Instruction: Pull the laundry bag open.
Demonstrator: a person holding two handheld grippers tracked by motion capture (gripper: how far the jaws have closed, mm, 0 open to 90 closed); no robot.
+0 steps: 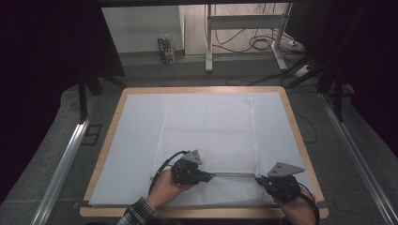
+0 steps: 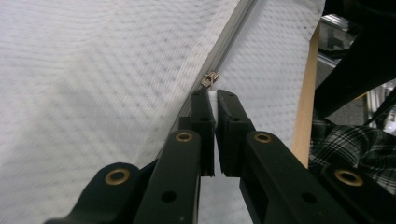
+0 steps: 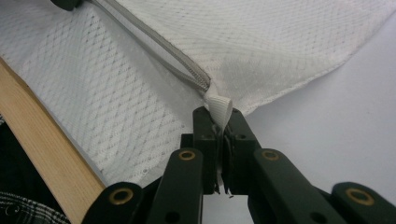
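A white mesh bag (image 1: 209, 131) lies flat on the white-covered table (image 1: 202, 89). Its grey zipper (image 1: 233, 175) runs left to right along the near side, between my two grippers. My left gripper (image 1: 210, 176) is at the zipper's left end. In the left gripper view its jaws (image 2: 214, 95) are shut on a white pull tab just below the metal slider (image 2: 210, 78). My right gripper (image 1: 259, 180) is at the zipper's right end. In the right gripper view (image 3: 218, 116) it is shut on a white fabric loop (image 3: 219, 108) where the zipper (image 3: 159, 46) ends.
A white sheet (image 1: 136, 140) covers the table inside its wooden border (image 3: 42, 140). Metal rails (image 1: 61, 168) run along the floor on both sides. A desk frame (image 1: 209, 42) with cables (image 1: 258, 43) and a small box (image 1: 165, 49) stand beyond the far edge.
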